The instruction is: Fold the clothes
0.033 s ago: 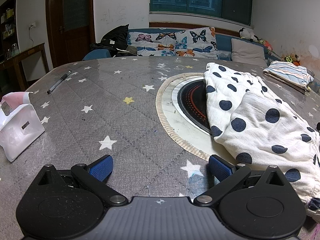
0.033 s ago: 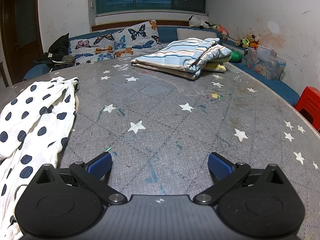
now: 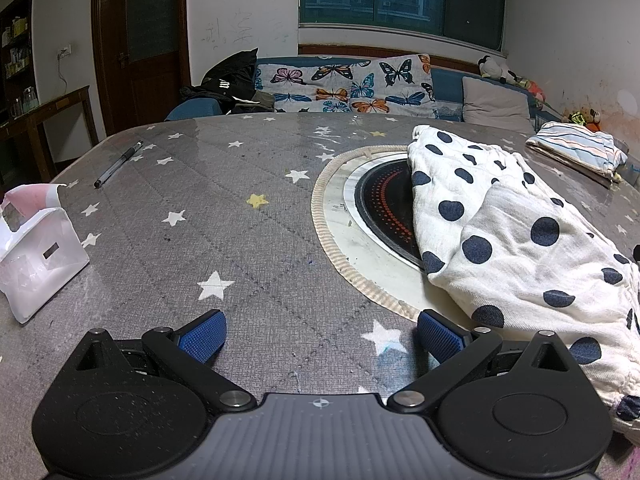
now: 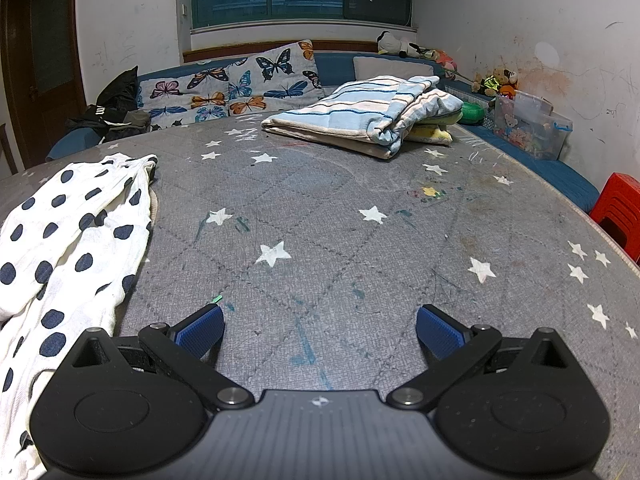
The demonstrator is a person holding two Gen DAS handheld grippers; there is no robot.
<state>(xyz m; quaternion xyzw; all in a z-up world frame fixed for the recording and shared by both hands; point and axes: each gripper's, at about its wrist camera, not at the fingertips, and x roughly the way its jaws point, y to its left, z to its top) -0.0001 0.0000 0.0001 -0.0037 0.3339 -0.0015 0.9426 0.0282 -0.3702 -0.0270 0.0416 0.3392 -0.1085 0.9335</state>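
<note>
A white garment with navy polka dots (image 3: 520, 240) lies crumpled on the grey star-patterned table (image 3: 240, 240), partly over a round black cooktop (image 3: 384, 208). My left gripper (image 3: 320, 332) is open and empty, low over the table just left of the garment's near edge. In the right wrist view the same garment (image 4: 68, 240) lies at the left. My right gripper (image 4: 318, 330) is open and empty over bare table to the right of it. A folded pile of striped blue and cream clothes (image 4: 360, 120) sits at the far side; it also shows in the left wrist view (image 3: 576, 152).
A white and pink tissue pack (image 3: 36, 256) stands at the table's left edge. A black pen (image 3: 118, 164) lies at the far left. A sofa with butterfly cushions (image 3: 348, 88) runs behind the table. A red stool (image 4: 620, 208) and a clear toy box (image 4: 532, 124) are at the right.
</note>
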